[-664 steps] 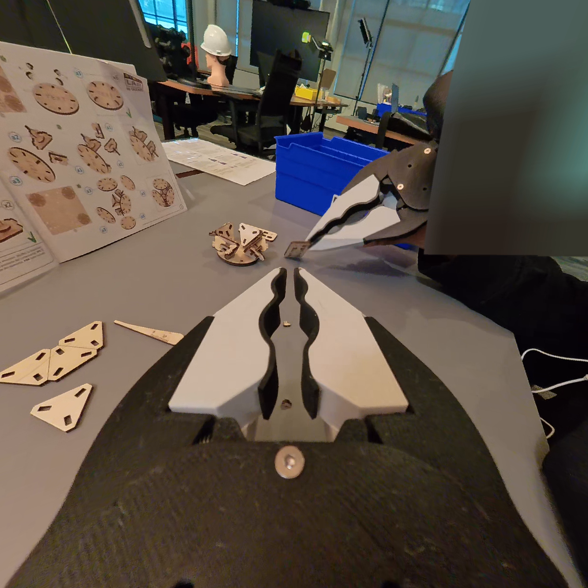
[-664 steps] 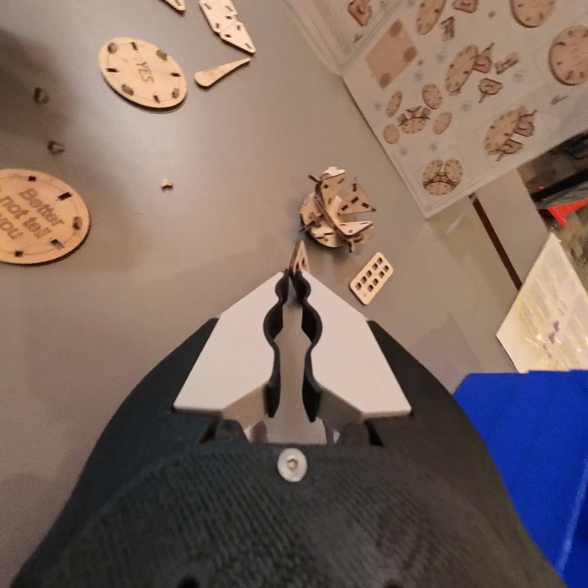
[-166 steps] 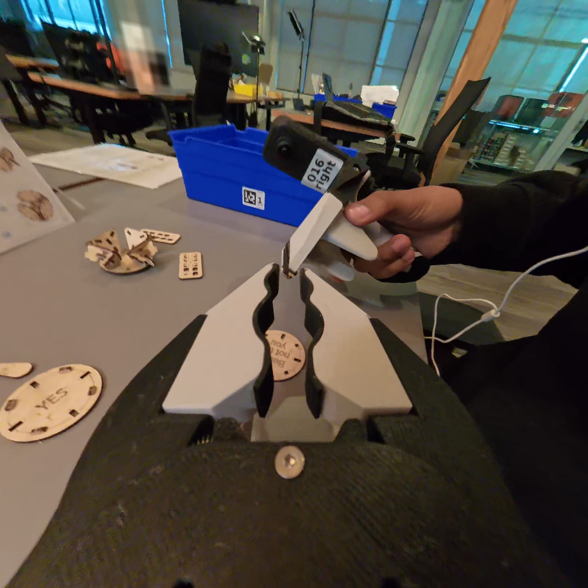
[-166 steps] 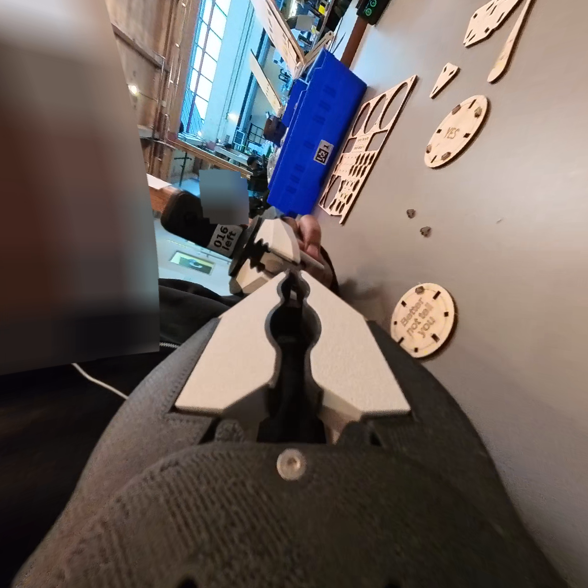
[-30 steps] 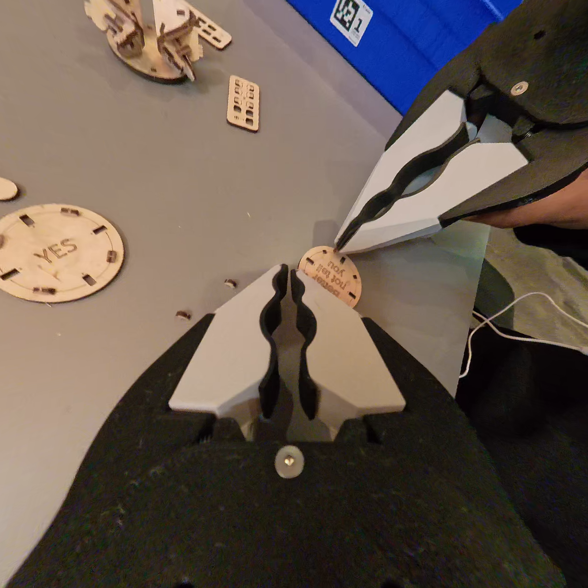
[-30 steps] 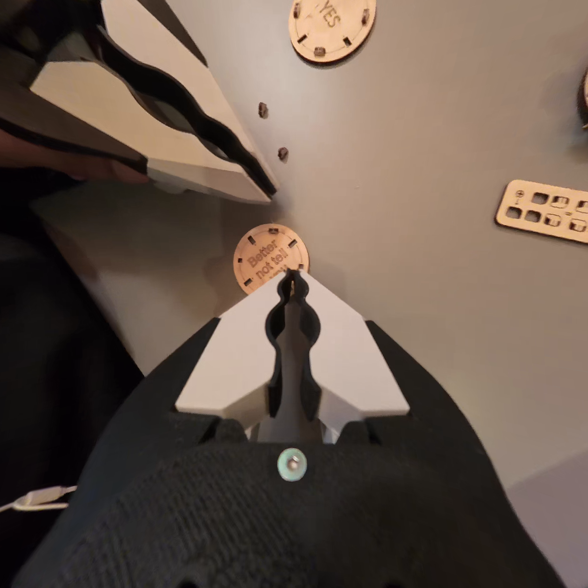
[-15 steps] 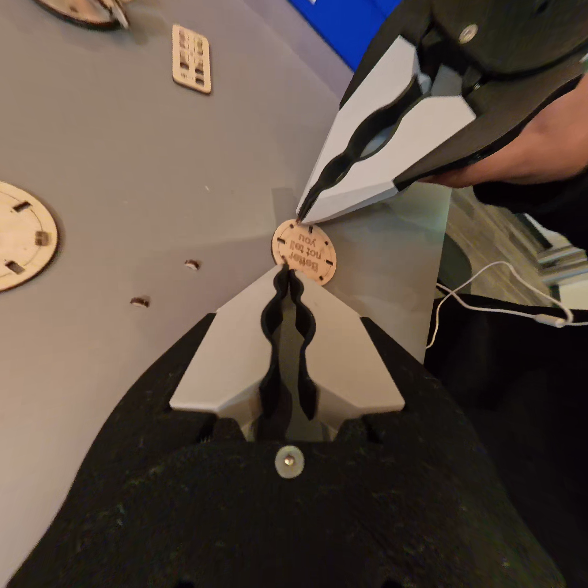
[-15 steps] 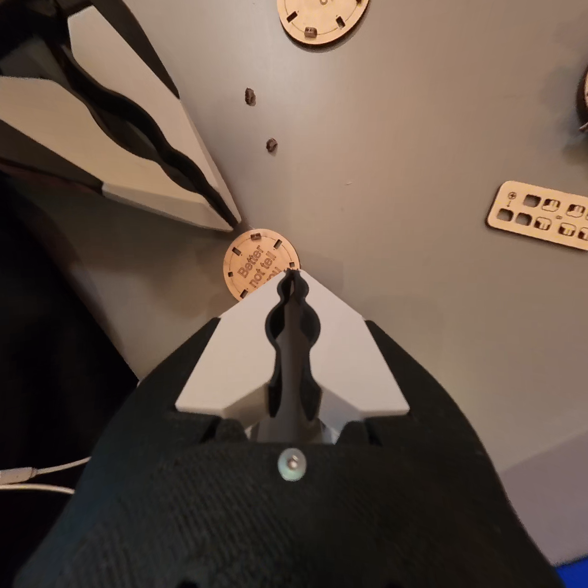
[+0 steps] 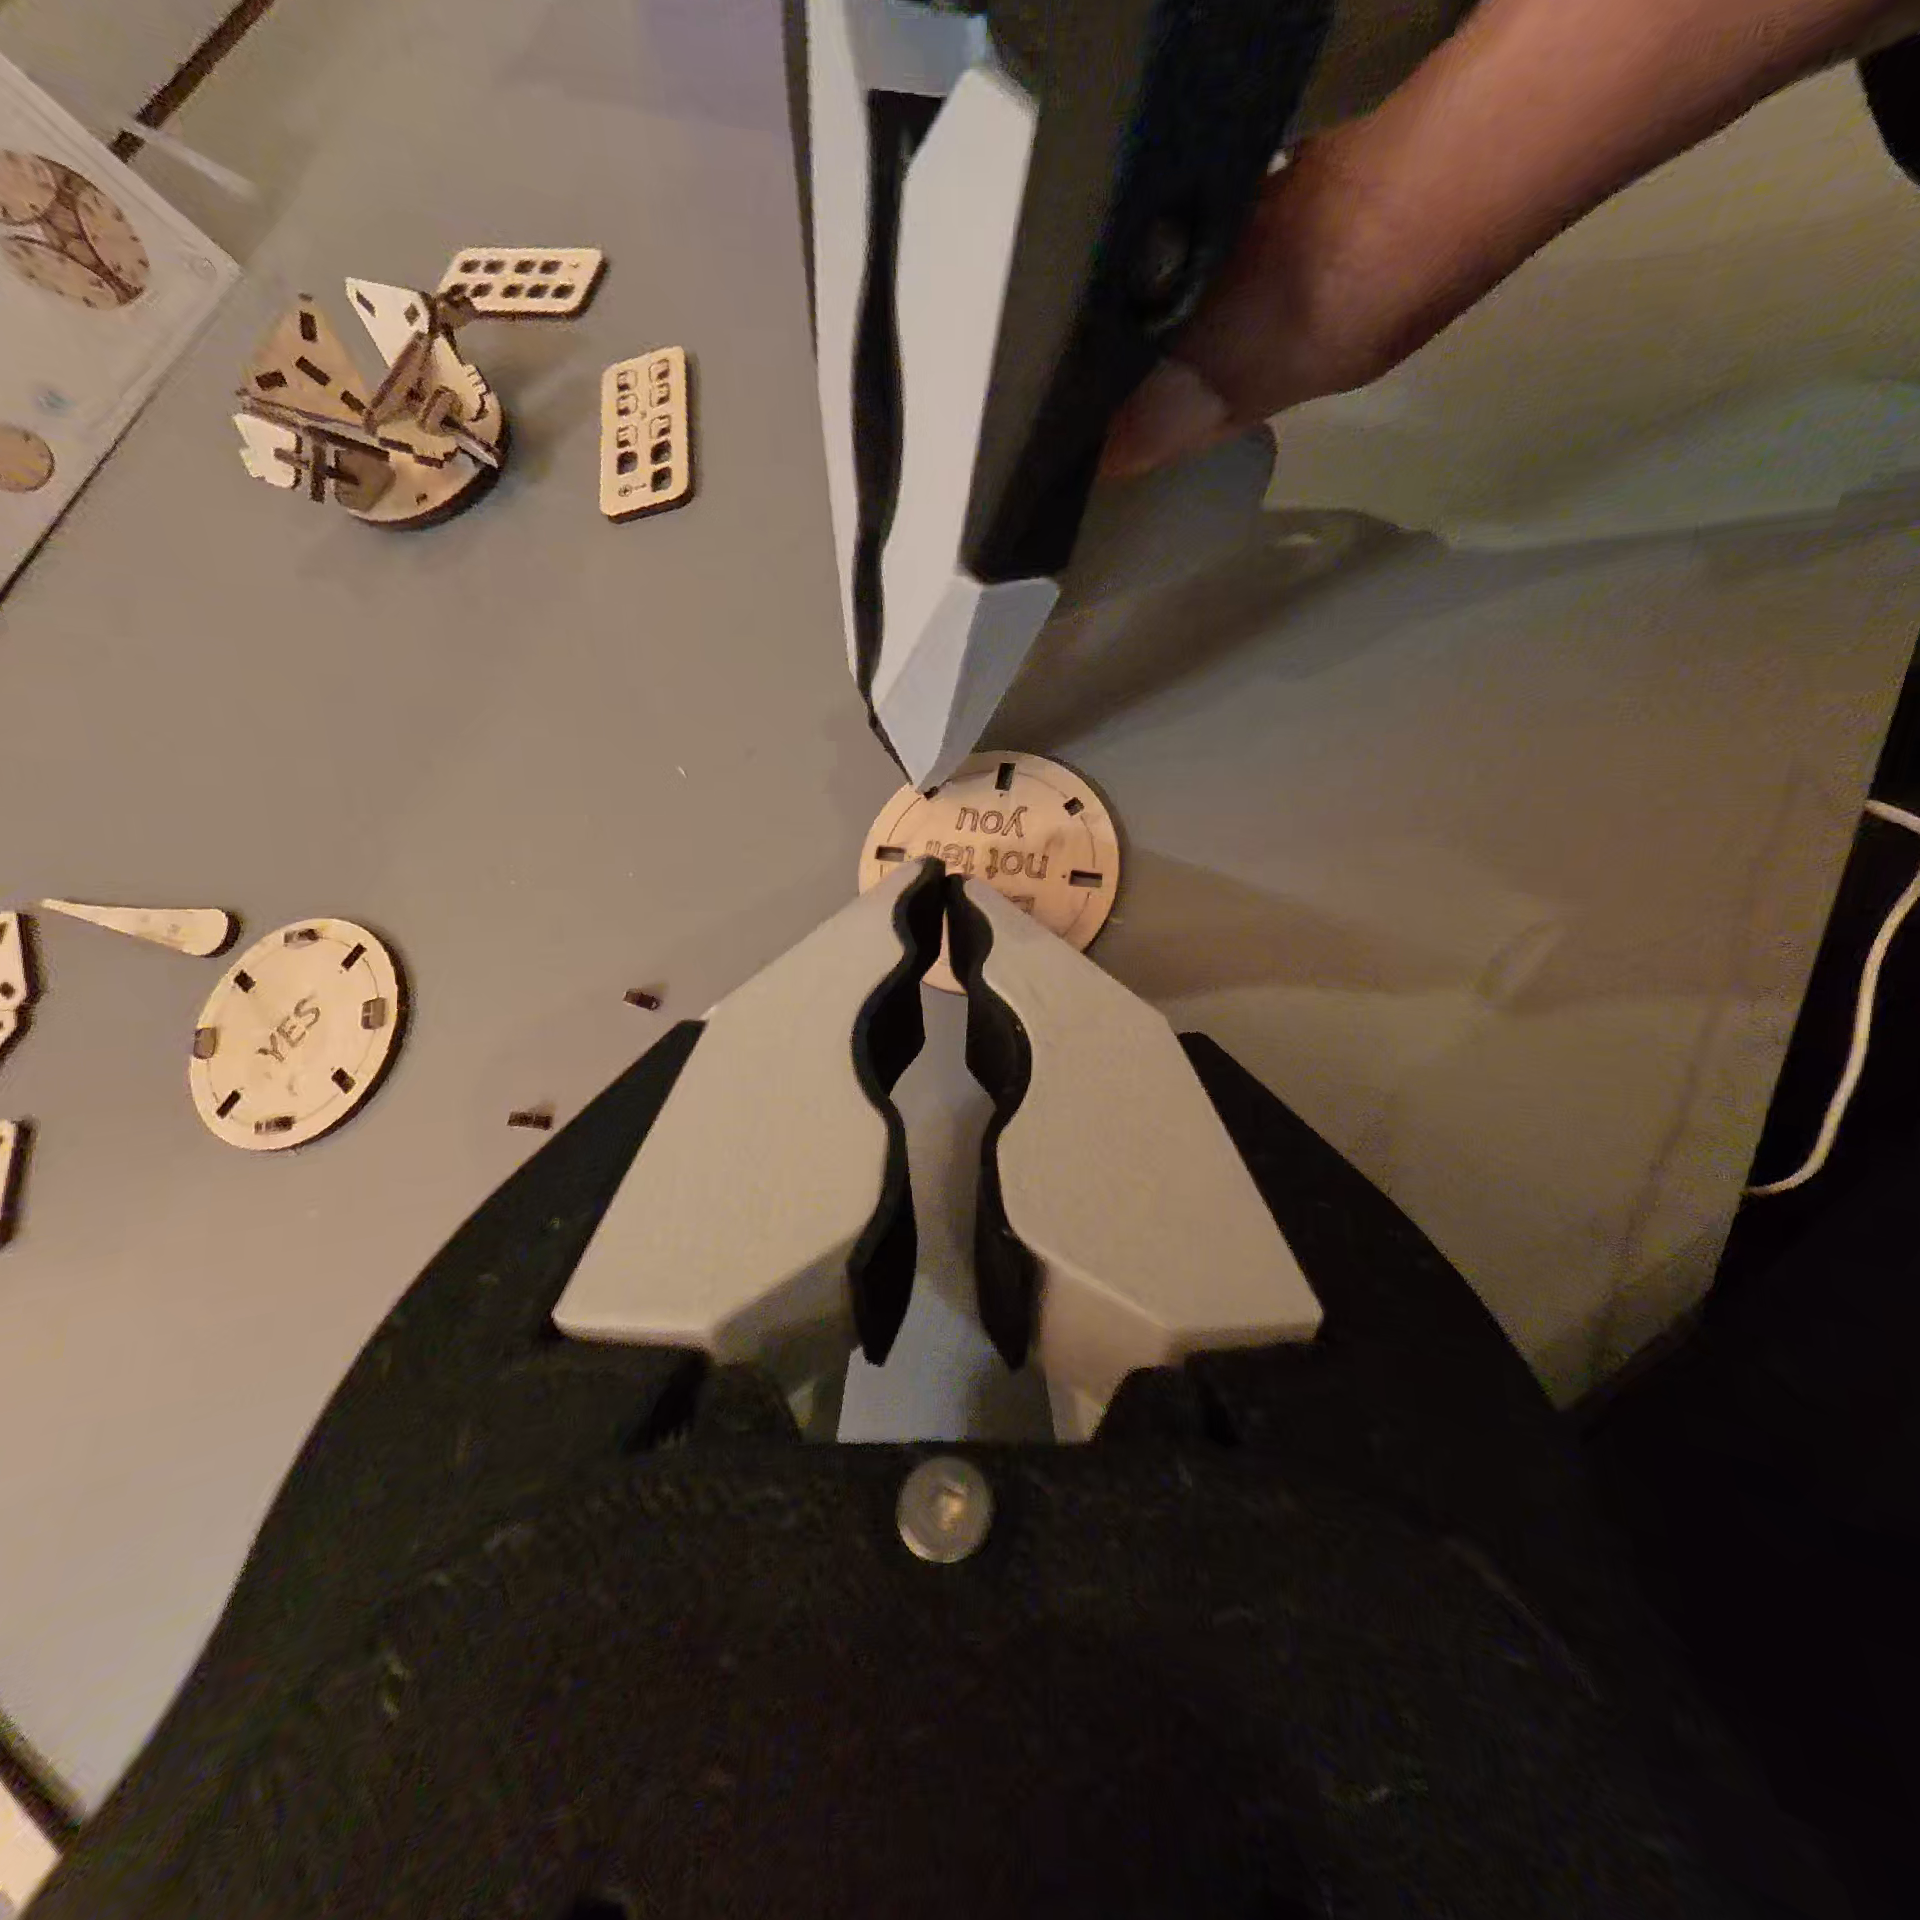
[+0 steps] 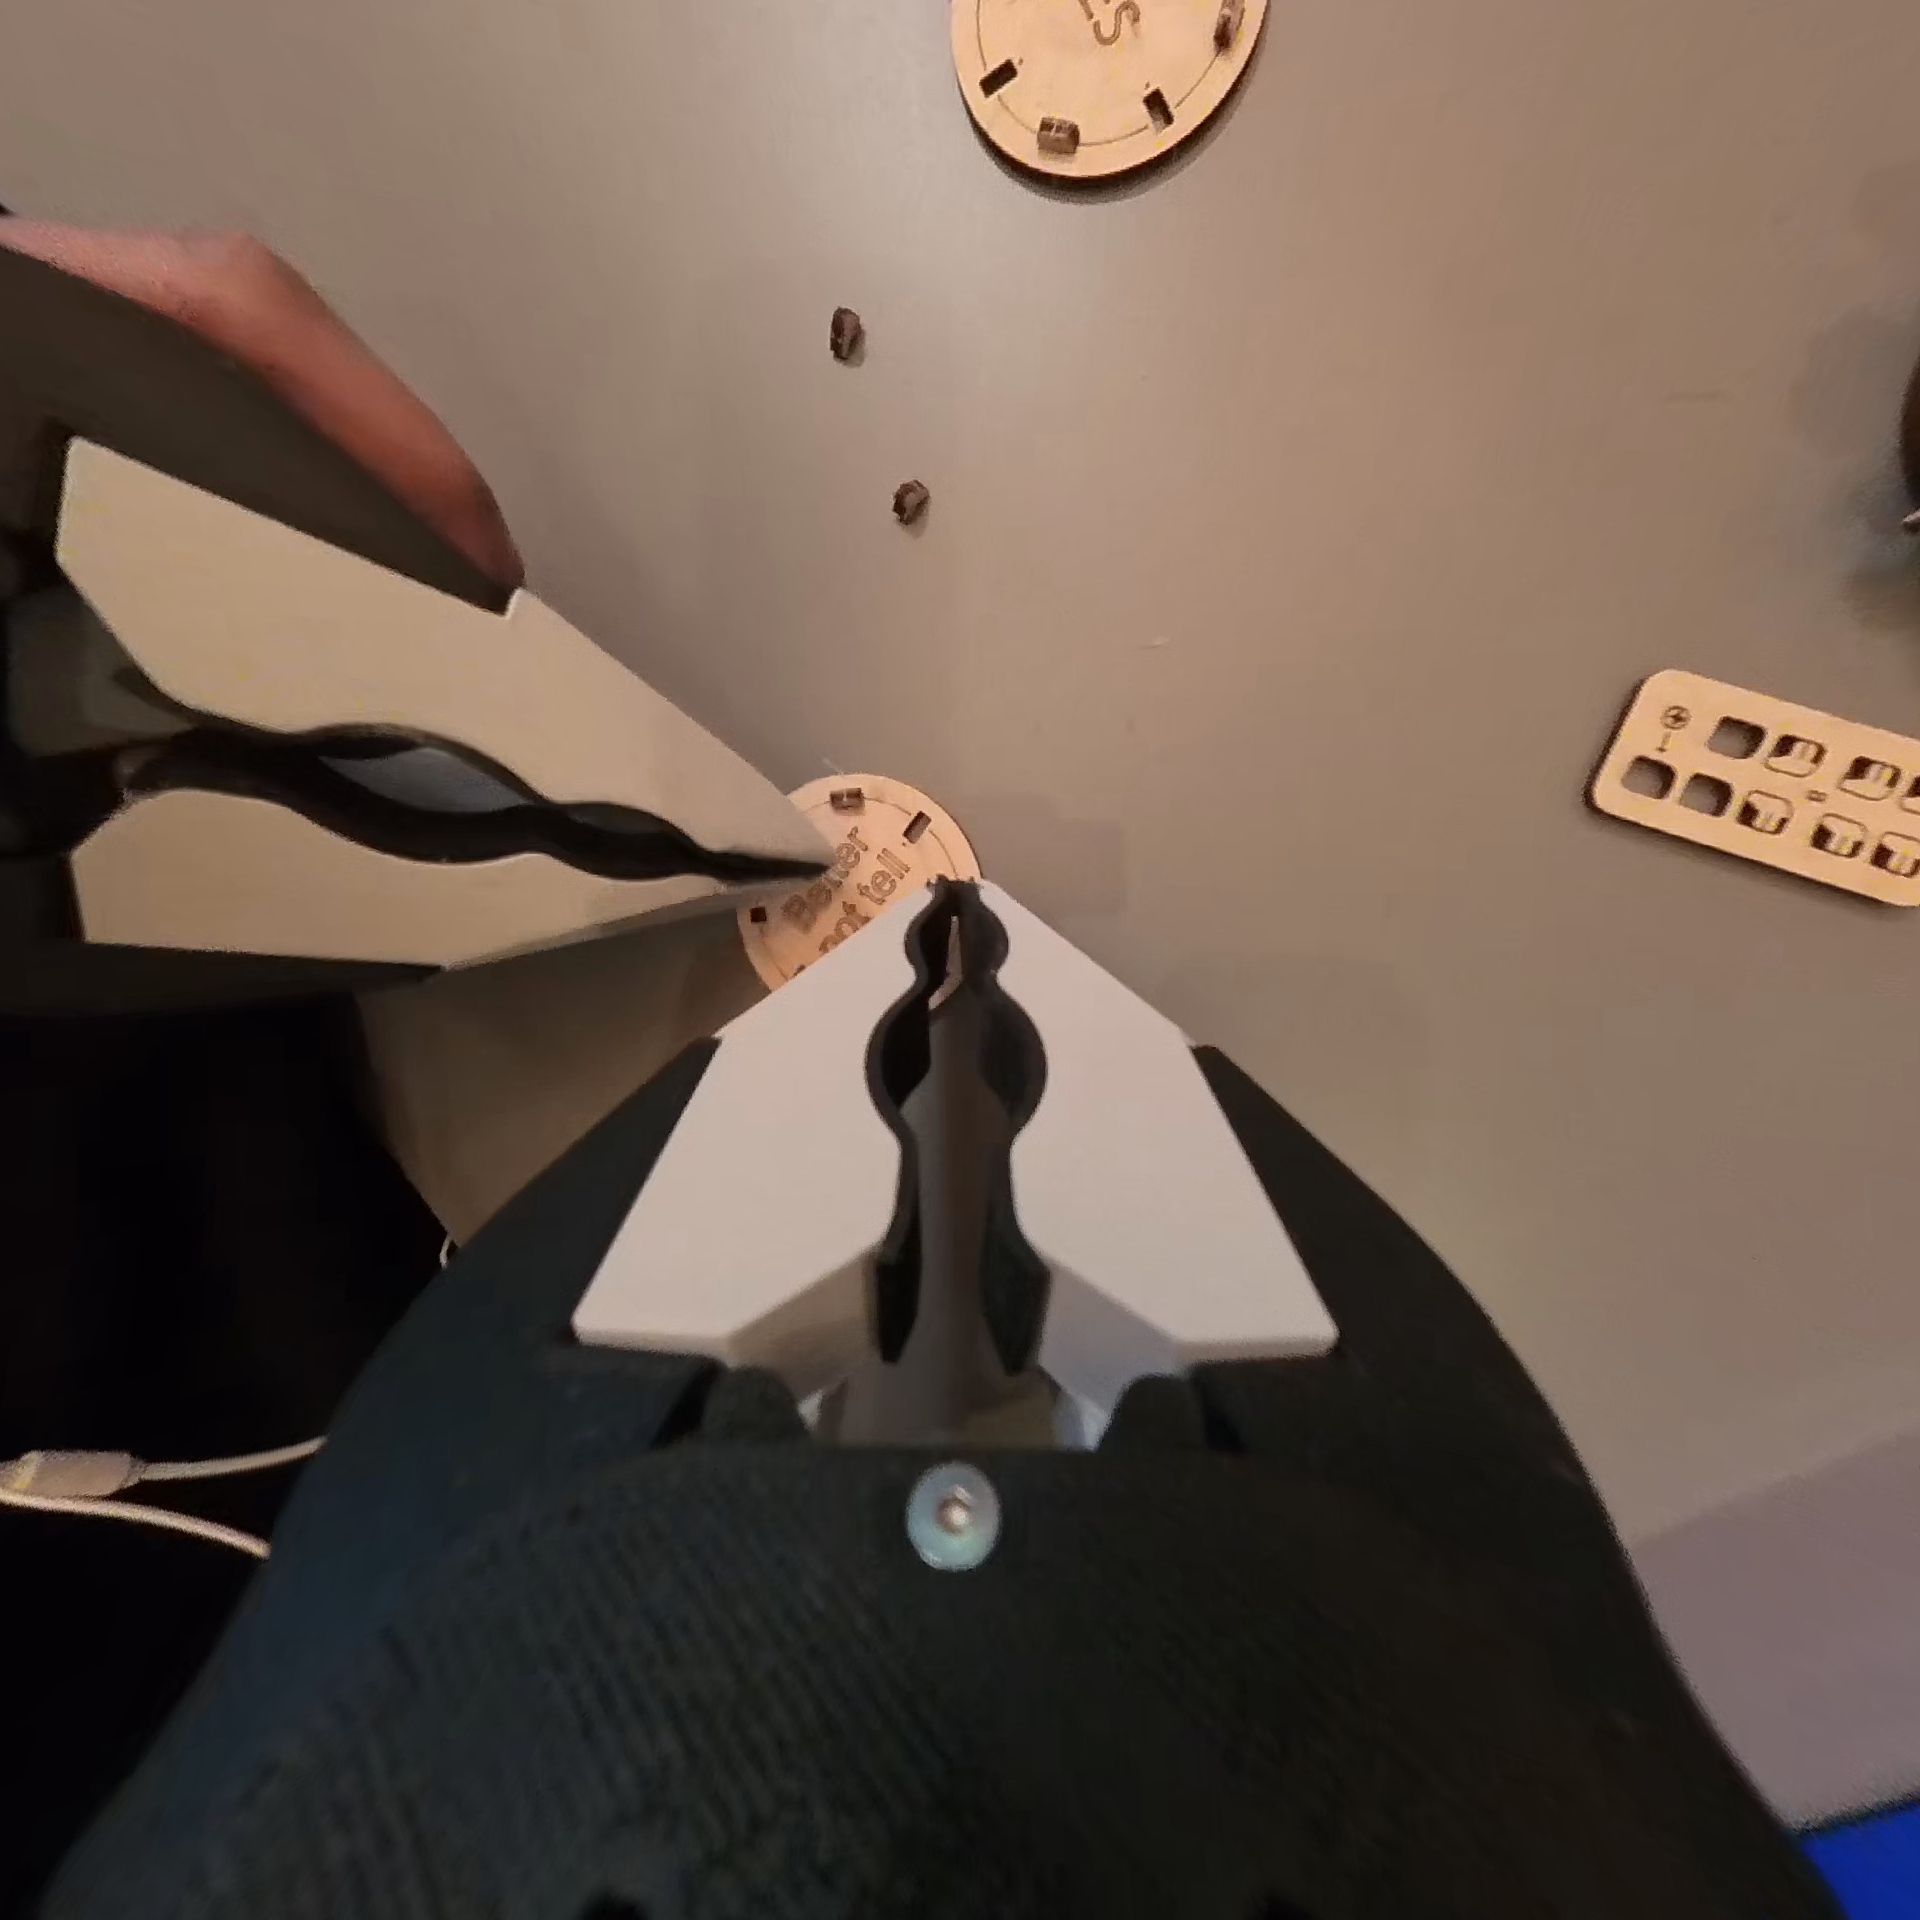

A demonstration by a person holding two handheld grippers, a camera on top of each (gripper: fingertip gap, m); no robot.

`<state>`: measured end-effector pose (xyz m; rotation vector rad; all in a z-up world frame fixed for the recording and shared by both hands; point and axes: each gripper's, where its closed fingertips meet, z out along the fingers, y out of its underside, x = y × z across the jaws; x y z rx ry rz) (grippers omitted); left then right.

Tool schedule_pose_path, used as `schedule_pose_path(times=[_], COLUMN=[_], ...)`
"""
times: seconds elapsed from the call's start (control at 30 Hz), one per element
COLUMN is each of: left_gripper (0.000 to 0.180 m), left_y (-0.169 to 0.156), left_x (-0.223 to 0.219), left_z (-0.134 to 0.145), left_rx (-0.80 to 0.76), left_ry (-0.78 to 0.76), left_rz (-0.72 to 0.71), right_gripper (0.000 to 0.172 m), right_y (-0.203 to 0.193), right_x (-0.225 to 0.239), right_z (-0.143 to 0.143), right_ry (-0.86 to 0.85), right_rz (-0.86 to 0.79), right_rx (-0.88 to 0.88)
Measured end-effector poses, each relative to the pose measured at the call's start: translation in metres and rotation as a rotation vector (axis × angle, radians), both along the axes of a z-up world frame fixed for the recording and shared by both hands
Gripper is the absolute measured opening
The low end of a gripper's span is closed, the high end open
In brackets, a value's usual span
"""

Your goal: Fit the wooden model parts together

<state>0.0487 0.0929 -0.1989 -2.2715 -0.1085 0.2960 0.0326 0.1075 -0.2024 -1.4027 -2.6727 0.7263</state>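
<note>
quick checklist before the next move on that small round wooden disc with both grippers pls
1. Left gripper jaws closed, tips over the small wooden disc: ok.
2. Right gripper jaws closed, tips at the disc's edge: ok.
3. Disc flat on the grey table, near the table's edge: ok.
4. Anything pinched between either pair of tips: cannot tell.
5. Room around the disc: ok; the nearest loose bits are the small dark wood scraps, lying apart from it.
6. Larger round disc and slotted strip away from both grippers: ok.
</note>
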Motion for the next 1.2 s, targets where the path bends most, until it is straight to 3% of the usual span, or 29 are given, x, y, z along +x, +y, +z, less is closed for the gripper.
schedule_pose_path(times=[0.33,1.2], left_gripper=[0.000,0.000], left_y=[0.0005,0.0000], left_x=[0.0008,0.0003], left_z=[-0.0071,-0.0081], left_rx=[-0.082,-0.088], left_ry=[0.204,0.215], left_rz=[0.000,0.008], right_gripper=[0.000,0.000], right_y=[0.0025,-0.0004], right_x=[0.0018,-0.0011], right_z=[-0.0010,-0.0028], right_ry=[-0.017,-0.074], right_rz=[-0.003,-0.054], right_rx=[0.077,0.129])
